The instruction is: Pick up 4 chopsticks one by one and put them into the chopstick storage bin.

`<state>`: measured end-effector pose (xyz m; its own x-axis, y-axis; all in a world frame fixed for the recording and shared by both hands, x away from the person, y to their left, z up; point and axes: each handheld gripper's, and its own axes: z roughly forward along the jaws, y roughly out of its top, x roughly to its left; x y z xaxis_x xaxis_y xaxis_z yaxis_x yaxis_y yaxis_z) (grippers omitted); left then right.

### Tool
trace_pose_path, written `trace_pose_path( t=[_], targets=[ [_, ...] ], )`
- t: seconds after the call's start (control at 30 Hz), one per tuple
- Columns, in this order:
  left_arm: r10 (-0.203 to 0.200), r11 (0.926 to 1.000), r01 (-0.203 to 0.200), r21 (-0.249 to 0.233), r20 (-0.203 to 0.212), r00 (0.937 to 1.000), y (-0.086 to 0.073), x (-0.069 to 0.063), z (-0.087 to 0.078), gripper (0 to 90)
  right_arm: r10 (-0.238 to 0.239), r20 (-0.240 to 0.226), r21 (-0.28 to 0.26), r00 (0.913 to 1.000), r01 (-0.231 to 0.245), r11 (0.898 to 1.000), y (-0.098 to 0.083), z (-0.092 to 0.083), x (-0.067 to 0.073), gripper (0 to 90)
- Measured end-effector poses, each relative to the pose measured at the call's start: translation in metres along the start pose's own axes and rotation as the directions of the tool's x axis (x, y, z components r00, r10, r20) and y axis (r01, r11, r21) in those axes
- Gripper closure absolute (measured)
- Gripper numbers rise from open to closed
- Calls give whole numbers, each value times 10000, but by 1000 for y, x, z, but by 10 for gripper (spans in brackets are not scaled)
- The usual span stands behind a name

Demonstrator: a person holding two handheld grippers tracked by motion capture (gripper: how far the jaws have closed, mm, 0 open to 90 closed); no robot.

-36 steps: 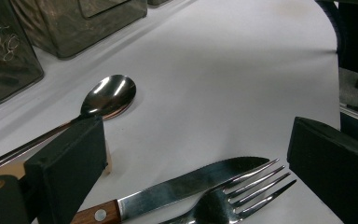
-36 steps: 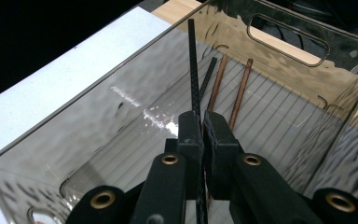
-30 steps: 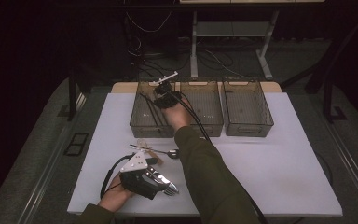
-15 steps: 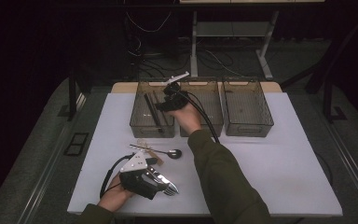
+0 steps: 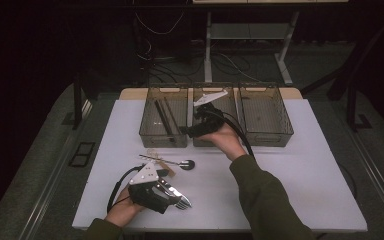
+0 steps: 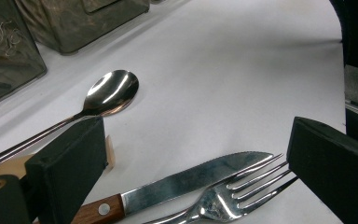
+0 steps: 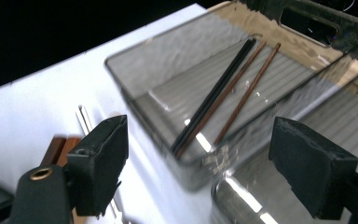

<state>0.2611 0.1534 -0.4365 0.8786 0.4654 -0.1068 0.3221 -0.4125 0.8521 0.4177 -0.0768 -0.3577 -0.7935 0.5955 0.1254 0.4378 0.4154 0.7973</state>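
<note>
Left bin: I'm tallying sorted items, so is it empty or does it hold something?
Not empty. The left bin holds chopsticks, dark and brown, lying flat on its floor.

no readable text, no labels, no brand marks, no numbers anywhere

White desk (image 5: pixel 305 170); smoky grey translucent bins (image 5: pixel 163 131); black and reddish-brown chopsticks (image 7: pixel 223 93); silver spoon (image 6: pixel 107 91) and fork (image 6: pixel 233 196); knife (image 6: pixel 186 182) with brown wooden handle; black tongs.

A white table (image 5: pixel 325 165) stands on grey floor (image 5: pixel 25 165) in a dark room.
</note>
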Motion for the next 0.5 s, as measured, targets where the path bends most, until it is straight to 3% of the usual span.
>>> trace_pose_path(
  t=[0.4,0.5],
  targets=[
    [-117,9999,118,12,-64,9999,0,1,-2,44,-363,235,-550,9991,375,9978,-44,-44,4,105],
    [-98,10000,98,-14,-85,9999,-1,2,-2,42,-425,292,-493,9987,439,9978,-58,-54,3,30]
  ],
)
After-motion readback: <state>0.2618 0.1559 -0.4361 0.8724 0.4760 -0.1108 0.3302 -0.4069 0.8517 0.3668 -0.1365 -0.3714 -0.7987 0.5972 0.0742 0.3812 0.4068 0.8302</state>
